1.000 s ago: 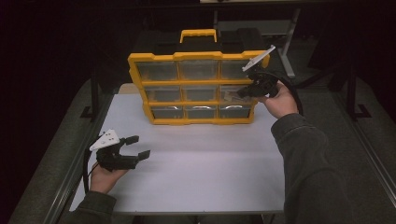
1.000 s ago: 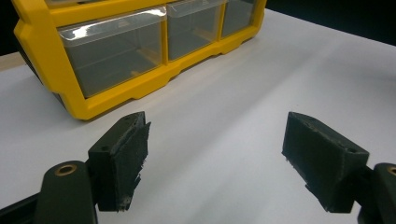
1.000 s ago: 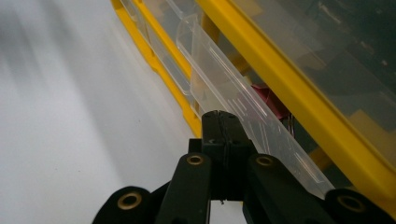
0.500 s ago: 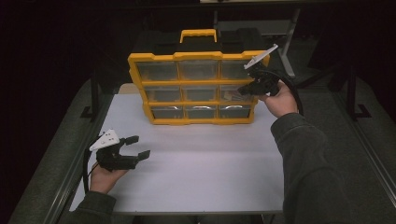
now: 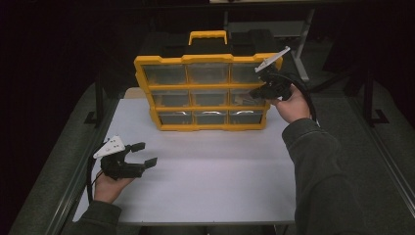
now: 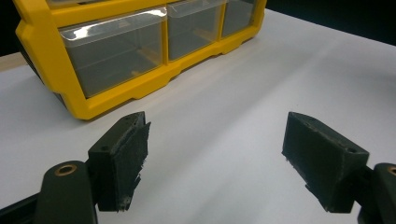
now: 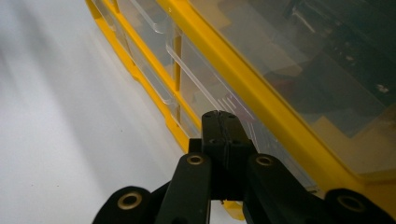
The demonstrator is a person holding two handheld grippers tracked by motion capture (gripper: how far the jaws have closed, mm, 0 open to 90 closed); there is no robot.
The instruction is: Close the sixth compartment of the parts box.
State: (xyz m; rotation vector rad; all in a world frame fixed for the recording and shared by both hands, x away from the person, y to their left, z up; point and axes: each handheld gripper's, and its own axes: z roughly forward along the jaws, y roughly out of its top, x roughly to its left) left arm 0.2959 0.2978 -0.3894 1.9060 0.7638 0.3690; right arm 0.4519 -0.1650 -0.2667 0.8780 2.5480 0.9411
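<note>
A yellow drawer organiser (image 5: 209,58) with clear drawers in three rows and a yellow carry handle stands upright at the back of the white table (image 5: 210,181). My right gripper (image 5: 255,93) is shut, its tips against the right drawer of the middle row (image 5: 243,97). In the right gripper view the jaws (image 7: 219,116) are pressed together right at that clear drawer front (image 7: 205,88); I cannot tell whether its thin lip is pinched. My left gripper (image 5: 145,153) rests open and empty on the table's front left. In its own view, the left gripper (image 6: 215,158) faces the organiser's bottom row (image 6: 112,51).
Dark floor and a metal table rail (image 5: 73,171) run along the left side. Another dark table frame (image 5: 298,34) stands behind the organiser. White tabletop stretches between the left gripper and the organiser.
</note>
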